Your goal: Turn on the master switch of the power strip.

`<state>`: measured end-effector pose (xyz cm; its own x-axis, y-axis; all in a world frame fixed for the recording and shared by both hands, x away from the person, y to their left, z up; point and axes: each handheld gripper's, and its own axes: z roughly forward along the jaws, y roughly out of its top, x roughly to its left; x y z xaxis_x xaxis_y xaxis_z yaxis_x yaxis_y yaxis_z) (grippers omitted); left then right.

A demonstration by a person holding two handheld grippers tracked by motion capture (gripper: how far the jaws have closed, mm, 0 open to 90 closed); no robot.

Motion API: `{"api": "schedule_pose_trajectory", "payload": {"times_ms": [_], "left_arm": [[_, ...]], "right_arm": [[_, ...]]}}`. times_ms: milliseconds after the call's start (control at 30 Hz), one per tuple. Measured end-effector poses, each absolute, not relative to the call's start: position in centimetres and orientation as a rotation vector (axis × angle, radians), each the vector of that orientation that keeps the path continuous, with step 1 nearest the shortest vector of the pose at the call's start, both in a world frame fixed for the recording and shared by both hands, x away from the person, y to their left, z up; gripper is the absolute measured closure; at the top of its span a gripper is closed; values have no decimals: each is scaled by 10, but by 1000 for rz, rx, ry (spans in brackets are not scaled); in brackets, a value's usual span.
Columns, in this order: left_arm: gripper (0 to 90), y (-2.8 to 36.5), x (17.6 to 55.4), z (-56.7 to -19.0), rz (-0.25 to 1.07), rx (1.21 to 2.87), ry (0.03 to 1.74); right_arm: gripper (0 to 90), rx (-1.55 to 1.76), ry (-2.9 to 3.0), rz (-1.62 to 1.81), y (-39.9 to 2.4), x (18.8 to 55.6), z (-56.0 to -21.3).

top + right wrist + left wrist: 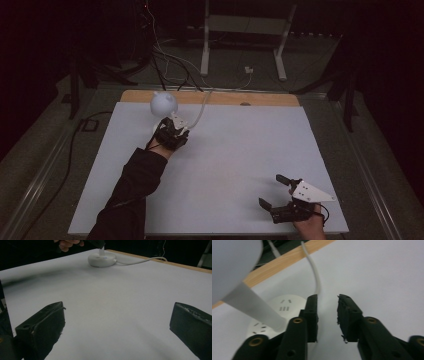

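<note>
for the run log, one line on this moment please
left gripper open over round socket hub | right gripper open, idle | white cable

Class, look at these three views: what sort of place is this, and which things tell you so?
Probably a lab or recording studio, not a home: a bare white table in a dark room, loose cables across the floor behind it, and a white metal stand at the back.

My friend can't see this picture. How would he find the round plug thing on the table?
Start at the white table and go to its far-left corner, near the wooden edge. There, by the left claw, sits a round white power socket. It is flat like a puck, with plug slots on top and a white cable trailing off.
</note>
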<state>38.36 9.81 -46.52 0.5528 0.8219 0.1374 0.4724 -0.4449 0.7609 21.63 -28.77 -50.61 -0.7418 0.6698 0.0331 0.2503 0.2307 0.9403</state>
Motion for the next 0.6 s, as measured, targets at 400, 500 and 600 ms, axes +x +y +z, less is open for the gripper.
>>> {"api": "schedule_pose_trajectory", "payload": {"times_ms": [400,500,600], "left_arm": [[188,96,379,-459,504,2138,1032],[50,99,379,-460,426,2154,1013],[10,103,377,-460,355,2166,976]], "right_arm": [[1,847,2131,1517,-287,216,-506],[0,846,2131,1517,-287,216,-506],[0,846,2131,1518,-287,216,-506]]}}
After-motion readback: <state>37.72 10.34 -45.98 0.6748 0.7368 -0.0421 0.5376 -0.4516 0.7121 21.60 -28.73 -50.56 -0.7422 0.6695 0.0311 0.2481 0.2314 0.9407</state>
